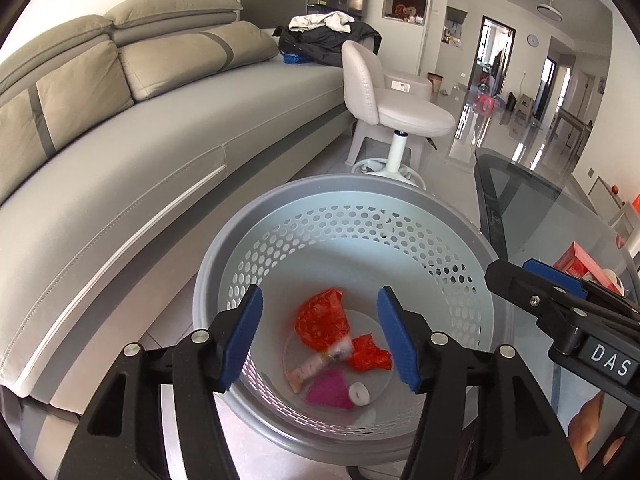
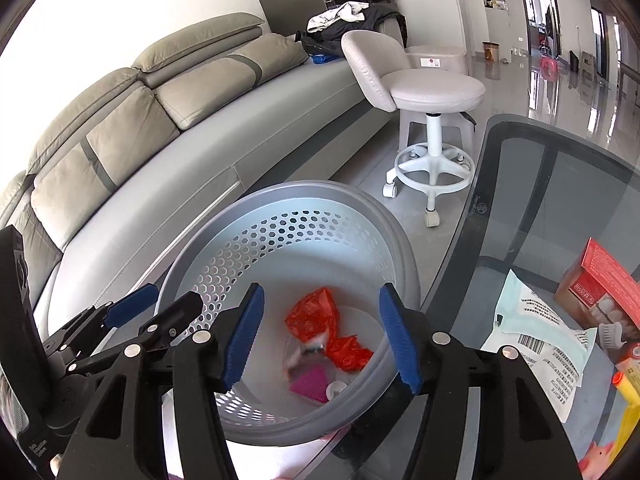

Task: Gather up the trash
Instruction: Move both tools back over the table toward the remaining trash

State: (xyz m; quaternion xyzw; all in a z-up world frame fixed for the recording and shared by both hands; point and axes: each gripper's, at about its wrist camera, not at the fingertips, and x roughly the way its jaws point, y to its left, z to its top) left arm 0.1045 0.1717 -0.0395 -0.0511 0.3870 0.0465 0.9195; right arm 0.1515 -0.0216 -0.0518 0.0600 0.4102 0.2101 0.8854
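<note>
A long grey leather sofa with soft cushions fills the left side, and a pale swivel stool with a white ring base stands on the glossy floor behind. A dark glass desk with a rounded edge lies to the right of the bin.

The round grey waste bin has a smooth rim and a wall full of small hexagon holes. Both tools hang above its mouth, side by side and apart. The left tool has its blue ribbed pads well apart with nothing between them; the right tool is the same, half wide and empty.

The trash lies on the bin bottom, far below the pads: a crumpled red plastic bag, a smaller red piece, a pink wedge and a small white roll.

On the desk lie a white printed packet and a red box.
</note>
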